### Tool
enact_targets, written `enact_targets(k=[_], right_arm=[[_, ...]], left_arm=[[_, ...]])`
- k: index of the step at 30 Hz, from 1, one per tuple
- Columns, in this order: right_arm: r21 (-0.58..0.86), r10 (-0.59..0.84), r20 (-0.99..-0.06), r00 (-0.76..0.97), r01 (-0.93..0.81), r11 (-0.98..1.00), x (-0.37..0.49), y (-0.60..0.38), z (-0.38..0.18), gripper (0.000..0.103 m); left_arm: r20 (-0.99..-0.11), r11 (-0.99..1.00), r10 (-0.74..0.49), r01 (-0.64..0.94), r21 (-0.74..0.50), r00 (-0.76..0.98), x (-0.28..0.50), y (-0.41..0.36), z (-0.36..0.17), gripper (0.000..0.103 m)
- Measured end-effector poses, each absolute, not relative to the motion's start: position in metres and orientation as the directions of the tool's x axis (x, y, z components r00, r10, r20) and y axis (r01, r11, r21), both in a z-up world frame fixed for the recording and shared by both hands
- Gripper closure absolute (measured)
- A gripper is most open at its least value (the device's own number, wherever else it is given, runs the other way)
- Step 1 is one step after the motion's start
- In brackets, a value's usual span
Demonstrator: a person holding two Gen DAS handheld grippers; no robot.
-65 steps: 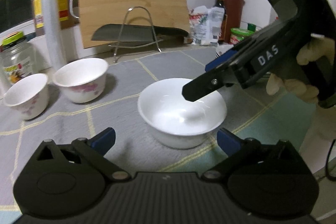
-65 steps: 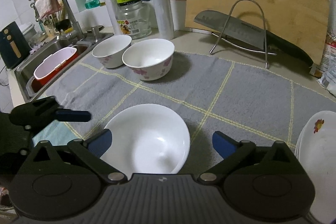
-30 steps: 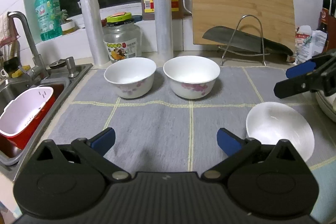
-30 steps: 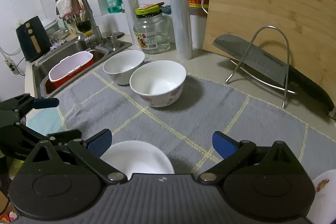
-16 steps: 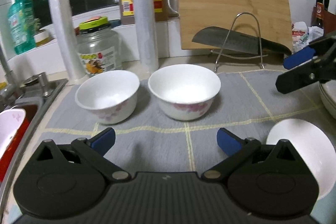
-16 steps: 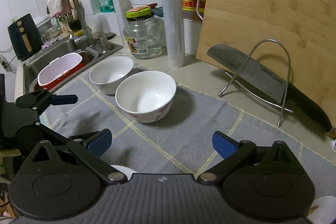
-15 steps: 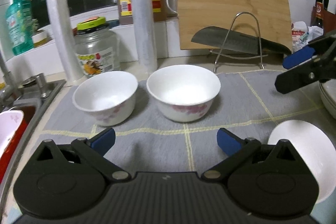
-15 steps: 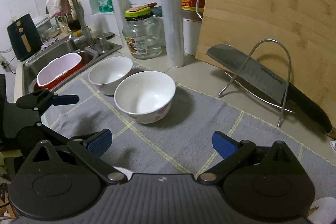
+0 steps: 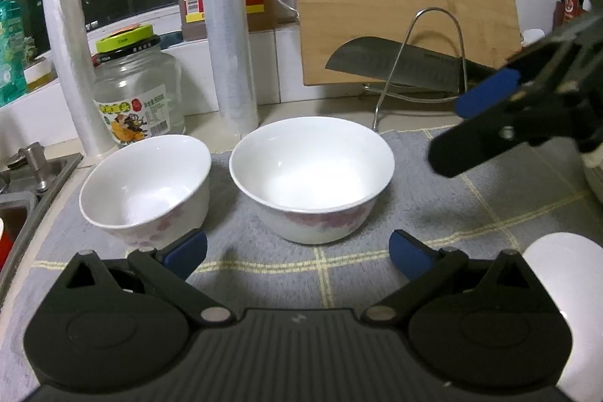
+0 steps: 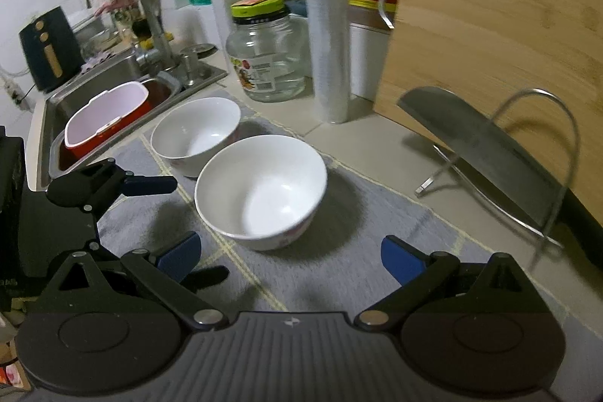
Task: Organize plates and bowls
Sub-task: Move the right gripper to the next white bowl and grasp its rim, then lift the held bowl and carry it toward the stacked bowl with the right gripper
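Observation:
Two white bowls with pink flower print stand side by side on the grey checked mat. The larger floral bowl lies just ahead of both grippers, and the smaller floral bowl sits to its left. My left gripper is open and empty, close in front of the larger bowl. My right gripper is open and empty too, and in the left wrist view it hovers to the right of that bowl. A plain white bowl rests at the lower right.
A bamboo cutting board and a cleaver on a wire rack stand behind the bowls. A glass jar, rolls of plastic wrap and an oil bottle line the back. The sink, holding a red basin, borders the mat's left side.
Both grippers have moved forward toward the two floral bowls, which now look larger. The plain white bowl has slipped to the left view's lower right and out of the right view.

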State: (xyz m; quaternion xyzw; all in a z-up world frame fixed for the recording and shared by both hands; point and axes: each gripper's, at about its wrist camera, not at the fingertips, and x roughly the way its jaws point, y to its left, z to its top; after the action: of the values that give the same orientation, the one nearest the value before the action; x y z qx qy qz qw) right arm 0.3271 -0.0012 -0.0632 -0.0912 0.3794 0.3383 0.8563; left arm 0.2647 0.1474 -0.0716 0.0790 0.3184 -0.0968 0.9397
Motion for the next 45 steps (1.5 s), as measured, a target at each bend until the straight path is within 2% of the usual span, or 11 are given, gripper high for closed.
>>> enact_targets(k=[11,15,18,25,31,33,45], right_arm=[[0.115,0.540,-0.727,0.424,-0.700,0.705,0.363,0.026,-0.074,0.001],[0.122,0.547,-0.729,0.411,-0.709,0.695,0.373,0.032,-0.077,0.006],[0.127,0.549,-0.733,0.401,-0.713,0.690,0.381,0.037,-0.080,0.014],[0.129,0.550,-0.737,0.392,-0.717,0.685,0.390,0.044,-0.085,0.022],[0.136,0.552,-0.739,0.387,-0.716,0.684,0.395,0.048,-0.087,0.025],[0.136,0.553,-0.740,0.383,-0.720,0.681,0.395,0.049,-0.088,0.031],[0.126,0.538,-0.749,0.387,-0.714,0.688,0.394,0.052,-0.087,0.033]], left_arm=[[-0.608,0.963,-0.158,0.259,0.080,0.778,0.278,0.145,-0.073,0.003],[-0.607,0.960,-0.174,0.272,0.073,0.775,0.282,0.143,-0.073,0.004],[-0.604,0.958,-0.178,0.276,0.073,0.777,0.284,0.143,-0.072,0.009],[-0.594,0.958,-0.192,0.281,0.060,0.781,0.287,0.144,-0.069,0.014],[-0.590,0.955,-0.200,0.290,0.060,0.782,0.287,0.144,-0.068,0.014],[-0.590,0.955,-0.202,0.290,0.058,0.782,0.287,0.144,-0.068,0.015],[-0.598,0.953,-0.207,0.297,0.055,0.775,0.286,0.144,-0.066,0.015]])
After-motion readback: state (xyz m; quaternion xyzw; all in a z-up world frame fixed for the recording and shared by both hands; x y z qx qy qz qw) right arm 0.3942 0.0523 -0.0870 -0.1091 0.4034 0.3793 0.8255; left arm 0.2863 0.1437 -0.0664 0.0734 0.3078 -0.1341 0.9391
